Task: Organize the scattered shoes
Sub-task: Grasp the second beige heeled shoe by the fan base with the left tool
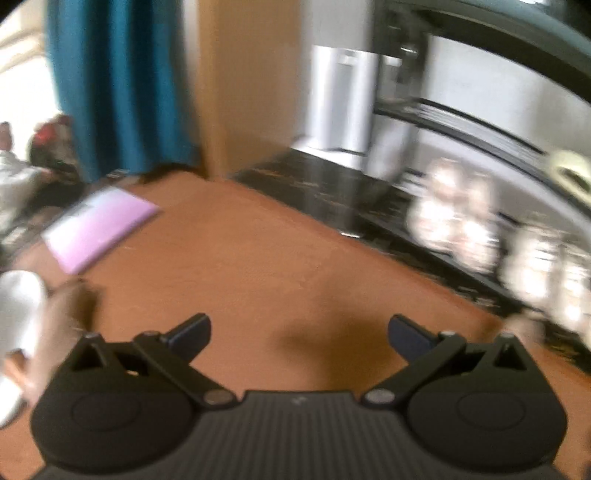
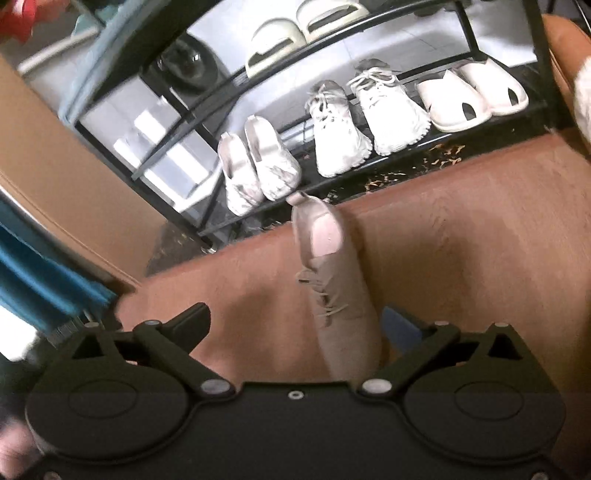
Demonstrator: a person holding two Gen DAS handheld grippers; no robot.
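Note:
A beige lace-up sneaker lies on the brown floor in front of a black metal shoe rack. It sits between the wide-apart fingers of my right gripper, close to the right finger, and the pads do not press on it. The lower shelf holds a grey-white slip-on pair, white sneakers and white slides. Cream slides rest on the shelf above. My left gripper hangs open over bare floor with nothing between its fingers. A white slipper lies at the far left of its blurred view.
A pink flat mat lies on the floor left of the left gripper. A blue curtain and a wooden panel stand behind. The rack with blurred white shoes fills the right side. A dark patterned strip runs under it.

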